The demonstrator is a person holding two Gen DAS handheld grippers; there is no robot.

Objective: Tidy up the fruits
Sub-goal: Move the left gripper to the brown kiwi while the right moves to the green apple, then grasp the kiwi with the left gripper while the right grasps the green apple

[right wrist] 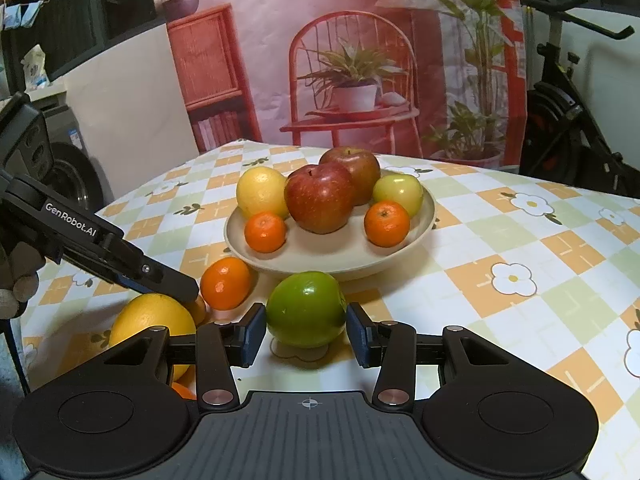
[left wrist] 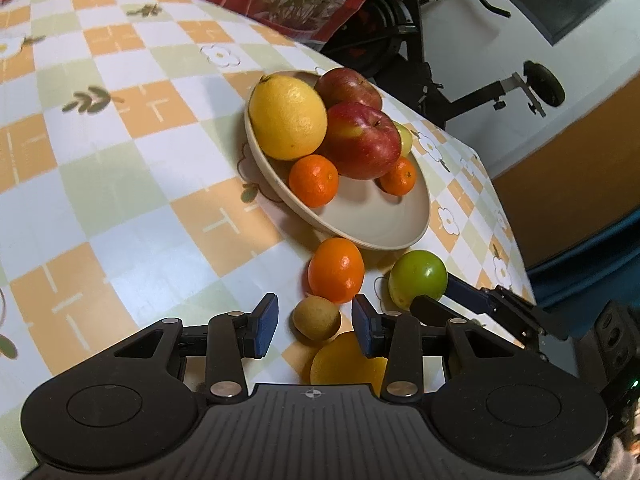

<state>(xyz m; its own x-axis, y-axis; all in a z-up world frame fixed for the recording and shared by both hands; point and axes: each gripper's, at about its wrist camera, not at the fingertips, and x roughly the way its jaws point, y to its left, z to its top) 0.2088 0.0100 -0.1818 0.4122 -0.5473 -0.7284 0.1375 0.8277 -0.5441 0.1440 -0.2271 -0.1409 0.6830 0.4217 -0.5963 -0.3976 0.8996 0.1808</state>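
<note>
A smooth, round green apple (right wrist: 306,309) is flanked by the parted right tongs (right wrist: 306,330); a small brownish fruit (left wrist: 316,317) is flanked by the parted left tongs (left wrist: 315,326).

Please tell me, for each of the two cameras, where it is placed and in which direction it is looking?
Left wrist: sits on the left gripper, looking down along open jaws at a small brown fruit, the bowl beyond; the right gripper shows at right.
Right wrist: sits on the right gripper, looking level across the table at a green apple between open jaws; the left gripper shows at left.
Shared: bowl, green apple, loose mandarin.
</note>
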